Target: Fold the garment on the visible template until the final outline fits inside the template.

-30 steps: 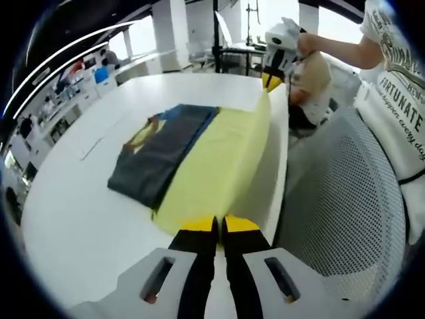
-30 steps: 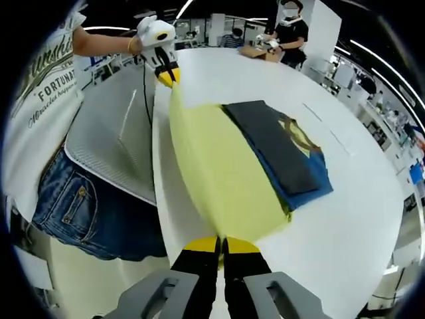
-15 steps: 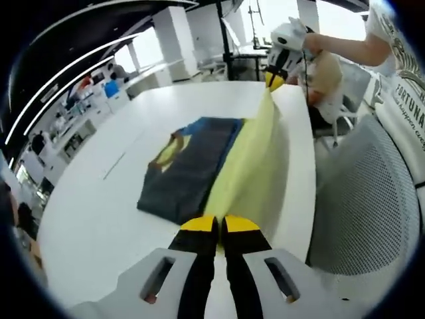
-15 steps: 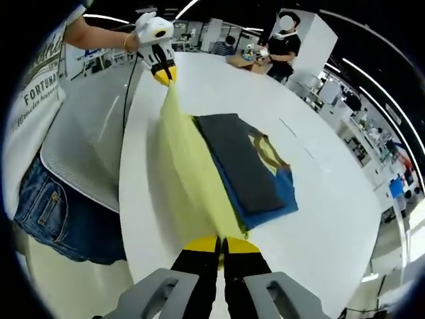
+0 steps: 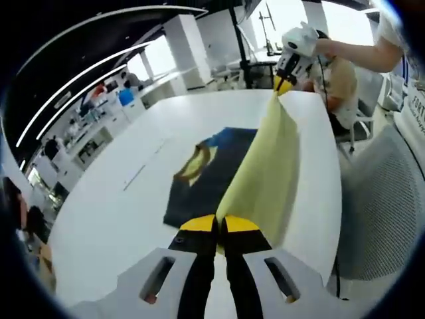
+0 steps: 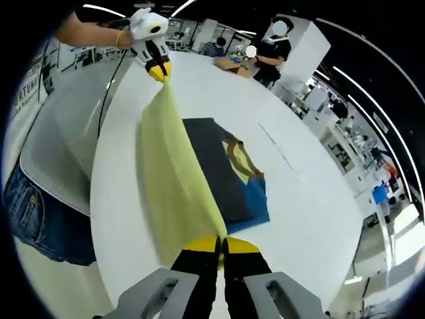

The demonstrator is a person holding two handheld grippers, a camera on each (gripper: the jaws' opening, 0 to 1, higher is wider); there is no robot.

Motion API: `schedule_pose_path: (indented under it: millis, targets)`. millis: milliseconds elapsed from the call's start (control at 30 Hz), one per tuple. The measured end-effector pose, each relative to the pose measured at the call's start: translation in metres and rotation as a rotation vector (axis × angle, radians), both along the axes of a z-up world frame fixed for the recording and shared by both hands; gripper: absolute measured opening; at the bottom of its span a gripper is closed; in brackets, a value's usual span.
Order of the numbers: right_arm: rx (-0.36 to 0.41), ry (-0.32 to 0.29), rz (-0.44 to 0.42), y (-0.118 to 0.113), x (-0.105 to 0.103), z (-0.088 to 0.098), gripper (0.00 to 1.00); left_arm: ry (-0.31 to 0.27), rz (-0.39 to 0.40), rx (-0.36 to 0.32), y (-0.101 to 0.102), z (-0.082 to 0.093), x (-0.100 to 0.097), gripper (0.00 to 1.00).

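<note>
The yellow cloth (image 5: 265,169) is held up off the white table (image 5: 126,199) by 2 corners, stretched between the left gripper (image 5: 218,224) and the right gripper (image 6: 218,245), each with its jaws pressed together on the fabric edge. It is judged to be lifted this way so that the panel can be swung over the dark garment (image 5: 206,183), which lies flat near the middle of the table just beside the raised sheet. A blue layer (image 6: 255,199) and a tan curved patch (image 6: 240,154) are seen on the far side of the garment. The near part of the garment is hidden behind the cloth, and no template outline can be made out. A person in jeans (image 6: 36,212) is cut off at the edge.
</note>
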State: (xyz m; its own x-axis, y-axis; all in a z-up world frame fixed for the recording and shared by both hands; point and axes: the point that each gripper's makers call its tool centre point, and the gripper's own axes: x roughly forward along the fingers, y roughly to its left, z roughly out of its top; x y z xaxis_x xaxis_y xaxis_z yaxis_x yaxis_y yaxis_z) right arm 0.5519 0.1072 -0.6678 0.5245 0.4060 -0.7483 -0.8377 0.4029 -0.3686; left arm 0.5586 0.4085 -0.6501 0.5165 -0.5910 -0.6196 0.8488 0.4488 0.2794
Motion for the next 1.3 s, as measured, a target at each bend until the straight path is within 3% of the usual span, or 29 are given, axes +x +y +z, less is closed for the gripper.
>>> schedule_pose_path:
  millis: [300,600,1000,1300]
  targets:
    - [-0.002,-0.083,-0.027,0.000,0.027,0.015,0.00,-0.070,0.027,-0.010,0.001,0.015,0.026,0.01]
    - [-0.088,-0.158,-0.041,-0.005,0.052,0.017,0.00,-0.133,0.055,-0.006,-0.005,0.026,0.053,0.01]
    - [-0.120,-0.271,-0.085,-0.002,0.093,0.026,0.00,-0.152,0.155,-0.053,0.001,0.029,0.088,0.01]
    - [-0.190,-0.303,-0.108,-0.004,0.117,0.022,0.00,-0.143,0.207,-0.084,-0.003,0.023,0.115,0.01]
